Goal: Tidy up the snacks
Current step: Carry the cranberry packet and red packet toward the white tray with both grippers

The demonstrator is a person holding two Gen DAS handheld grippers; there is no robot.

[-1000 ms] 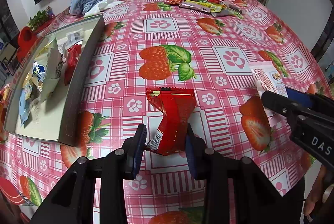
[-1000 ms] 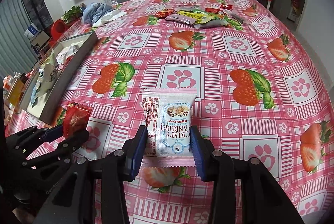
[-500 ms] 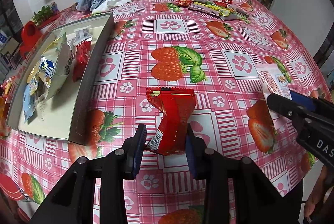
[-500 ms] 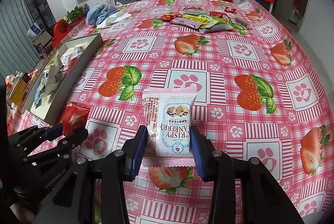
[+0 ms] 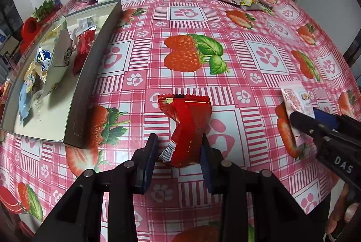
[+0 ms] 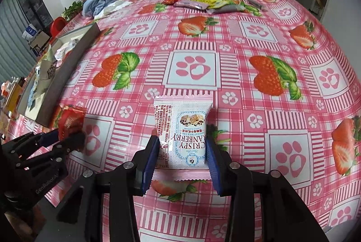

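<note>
Now mid-carry: left gripper (image 5: pixel 178 151) clamped on a red packet (image 5: pixel 187 127), right gripper (image 6: pixel 182 156) clamped on a white cranberry packet (image 6: pixel 182 131), both above the tablecloth (image 6: pixel 225 43). Next, probably over to the box (image 5: pixel 90 75) at ten o'clock, then release. Already holding several wrapped snacks, including a red one (image 5: pixel 82 50).
</note>
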